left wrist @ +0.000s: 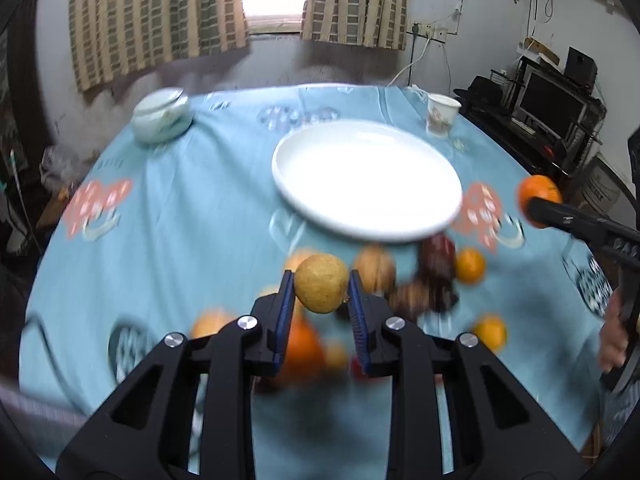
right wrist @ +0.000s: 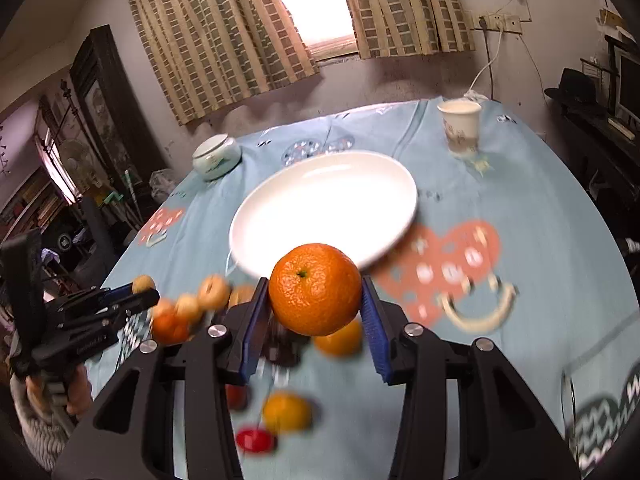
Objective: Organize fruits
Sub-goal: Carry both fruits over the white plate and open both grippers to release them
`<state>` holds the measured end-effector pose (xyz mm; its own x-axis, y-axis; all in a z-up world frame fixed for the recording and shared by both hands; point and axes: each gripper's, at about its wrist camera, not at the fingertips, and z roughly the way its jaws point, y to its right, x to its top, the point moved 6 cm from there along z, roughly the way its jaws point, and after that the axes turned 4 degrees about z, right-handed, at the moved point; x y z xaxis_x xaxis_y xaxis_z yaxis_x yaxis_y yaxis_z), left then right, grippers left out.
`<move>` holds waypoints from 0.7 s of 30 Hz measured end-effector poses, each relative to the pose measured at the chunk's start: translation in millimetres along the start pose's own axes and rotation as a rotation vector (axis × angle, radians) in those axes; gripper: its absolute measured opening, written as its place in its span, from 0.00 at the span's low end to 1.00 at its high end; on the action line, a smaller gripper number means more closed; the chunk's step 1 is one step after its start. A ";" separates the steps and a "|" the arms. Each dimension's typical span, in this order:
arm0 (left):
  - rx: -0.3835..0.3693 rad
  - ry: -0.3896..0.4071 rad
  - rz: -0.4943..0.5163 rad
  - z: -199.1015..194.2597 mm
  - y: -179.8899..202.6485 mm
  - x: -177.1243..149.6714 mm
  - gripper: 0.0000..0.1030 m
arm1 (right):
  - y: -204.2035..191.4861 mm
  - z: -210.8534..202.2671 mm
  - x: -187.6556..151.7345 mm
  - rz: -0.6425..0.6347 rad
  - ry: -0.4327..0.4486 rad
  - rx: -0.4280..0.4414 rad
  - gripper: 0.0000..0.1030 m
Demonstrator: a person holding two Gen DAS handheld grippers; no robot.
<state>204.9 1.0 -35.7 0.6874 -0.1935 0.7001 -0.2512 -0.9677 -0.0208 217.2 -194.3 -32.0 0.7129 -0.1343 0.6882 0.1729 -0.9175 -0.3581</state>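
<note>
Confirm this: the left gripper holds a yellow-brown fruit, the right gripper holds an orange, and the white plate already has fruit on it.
One part is wrong: the plate has no fruit on it, as the right wrist view shows. The rest stands: the left gripper holds the yellow-brown fruit, and the right gripper holds the orange.

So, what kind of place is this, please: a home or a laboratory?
Most likely a lived-in home, a dining or living room. A round table wears a patterned blue cloth, checked curtains hang at the window, and a monitor sits on a cluttered desk.
</note>
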 end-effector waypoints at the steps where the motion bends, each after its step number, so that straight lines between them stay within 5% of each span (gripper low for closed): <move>1: 0.010 -0.008 0.001 12.5 2.0 11.4 0.26 | -1.7 15.6 10.4 -0.003 0.001 -0.011 0.43; 6: 0.025 -0.098 -0.052 81.9 1.6 41.5 0.26 | 6.3 88.7 28.6 0.028 -0.048 -0.056 0.43; 10: 0.032 -0.127 -0.064 108.1 -0.3 41.1 0.31 | 11.5 103.4 22.8 -0.012 -0.055 -0.111 0.44; 12: 0.046 -0.112 -0.058 109.9 -0.2 42.9 0.58 | 12.5 103.1 21.9 -0.022 -0.048 -0.125 0.45; 16: 0.043 -0.100 -0.043 107.8 3.3 42.8 0.65 | 12.4 102.9 19.6 -0.039 -0.021 -0.149 0.70; 21: 0.019 -0.101 -0.100 100.4 -6.9 41.1 0.68 | 7.9 88.4 24.9 -0.075 0.039 -0.165 0.72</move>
<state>303.3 -16.5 -78.5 0.7738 -0.1101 0.6238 -0.1654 -0.9857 0.0312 296.4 -171.8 -73.5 0.6749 -0.0745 0.7342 0.1083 -0.9741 -0.1984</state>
